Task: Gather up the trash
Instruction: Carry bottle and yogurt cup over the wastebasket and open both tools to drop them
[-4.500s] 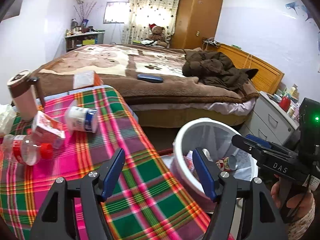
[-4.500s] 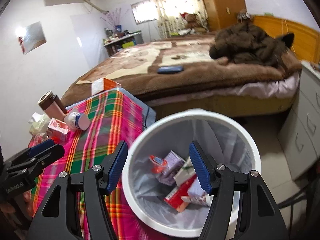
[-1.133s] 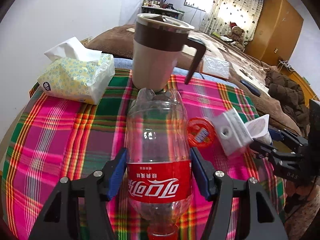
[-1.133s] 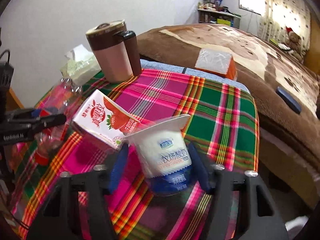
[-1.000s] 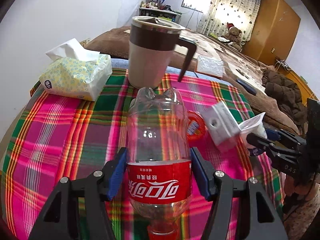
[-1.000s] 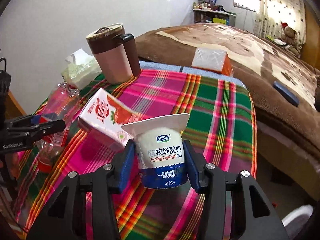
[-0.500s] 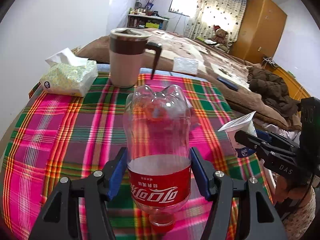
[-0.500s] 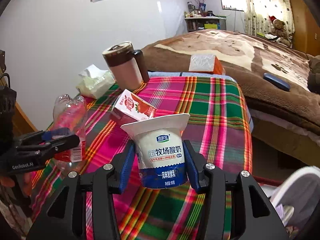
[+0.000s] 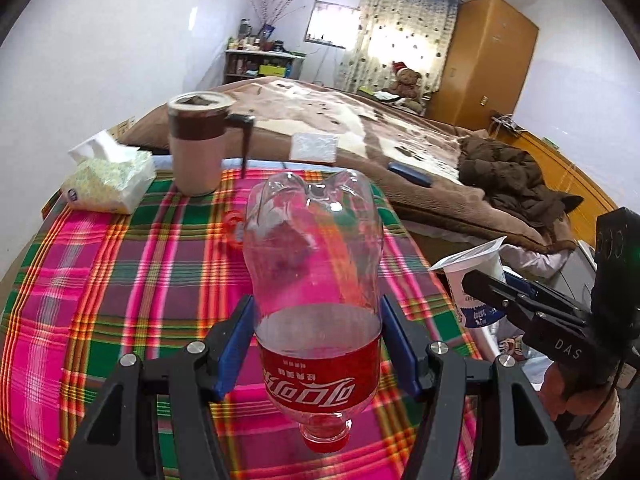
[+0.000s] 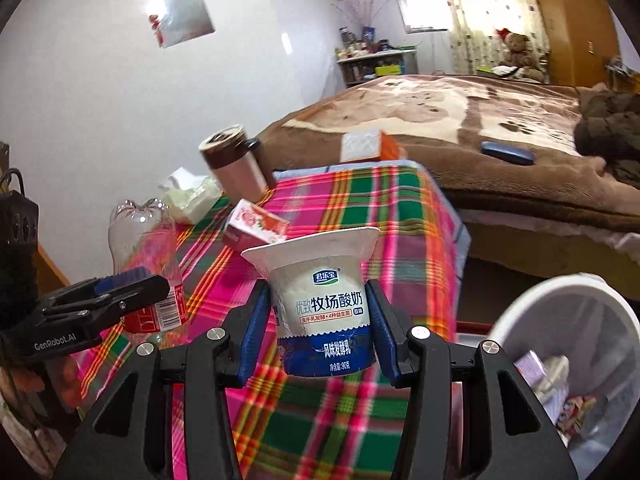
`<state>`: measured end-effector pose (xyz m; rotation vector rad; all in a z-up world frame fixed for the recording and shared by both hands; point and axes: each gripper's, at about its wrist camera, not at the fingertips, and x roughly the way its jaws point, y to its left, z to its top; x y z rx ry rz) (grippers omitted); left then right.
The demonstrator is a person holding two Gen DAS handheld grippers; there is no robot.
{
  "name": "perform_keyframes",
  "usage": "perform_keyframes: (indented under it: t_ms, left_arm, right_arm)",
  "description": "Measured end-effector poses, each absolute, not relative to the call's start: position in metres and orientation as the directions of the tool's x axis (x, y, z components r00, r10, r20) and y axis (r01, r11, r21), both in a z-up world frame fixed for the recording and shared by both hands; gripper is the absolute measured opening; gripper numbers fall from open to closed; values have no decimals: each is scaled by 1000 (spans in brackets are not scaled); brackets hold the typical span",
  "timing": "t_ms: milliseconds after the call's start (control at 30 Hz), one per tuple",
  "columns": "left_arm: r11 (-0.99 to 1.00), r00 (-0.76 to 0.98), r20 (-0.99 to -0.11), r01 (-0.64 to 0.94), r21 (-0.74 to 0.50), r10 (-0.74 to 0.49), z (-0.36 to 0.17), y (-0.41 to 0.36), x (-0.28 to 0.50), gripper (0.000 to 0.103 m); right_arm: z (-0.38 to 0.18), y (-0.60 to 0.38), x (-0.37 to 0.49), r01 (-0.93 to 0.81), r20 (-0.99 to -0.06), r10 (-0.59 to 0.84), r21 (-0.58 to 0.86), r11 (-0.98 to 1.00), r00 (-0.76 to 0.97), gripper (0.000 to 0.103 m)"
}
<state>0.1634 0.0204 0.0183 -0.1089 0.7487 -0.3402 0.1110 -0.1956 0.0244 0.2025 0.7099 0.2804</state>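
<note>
Nearest to me, my left gripper [image 9: 316,356] is clamped on the clear cola bottle [image 9: 316,280], held cap-down with its base pointing away, clear of the plaid tablecloth [image 9: 100,280]. My right gripper [image 10: 316,332] is likewise closed on the yogurt cup [image 10: 322,304], its blue pads [image 10: 252,328] pressing both sides of the tub, foil lid side up. I judge the step in hand to be the carry: both of the 2 pieces are gripped and off the table, not yet released.

To the near right, in the right wrist view, stands the white bin [image 10: 516,312], already holding some wrappers. The next move, as I read it, calls for bringing each gripper over that rim and opening the jaws, 1 after the other so the 2 grippers do not crowd the opening.

Farther on the cloth, 1 strawberry milk carton [image 10: 256,228] lies waiting, probably the next pick. Beyond it the lidded mug [image 9: 196,144] and tissue pack [image 9: 108,184] sit near the far edge; I see no need to disturb them. The table's right edge drops to open floor before the bed [image 10: 480,120], giving free room toward the bin.
</note>
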Motion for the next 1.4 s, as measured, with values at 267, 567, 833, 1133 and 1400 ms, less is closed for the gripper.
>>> perform_keyframes:
  t_ms: [267,567,833,1133,1400]
  left_arm:
    - [910,663,-629,359,-207,-405,24,-25,153,64]
    - [858,627,-605,469,-209,-490,33,-80,144,64]
    - [805,577,-598,555,-212,-556,34,-136,146,64]
    - [756,511,-626,623,-202,-589,22,-193,147,64]
    - [736,471,-657,649,-193,-588,9,-220,144,64]
  right_arm:
    - [38,-231,82,-90,-572,222,250,964,790,49]
    - [42,-277,54,53,-559,86,227,972,825,49]
    - [30,-317,43,208,-592,-59,186,960,803,49]
    - [11,-347,40,299,-655,-126,159,941,745,49]
    - [-5,-357,39,324,-699,-140,138,936,701,49]
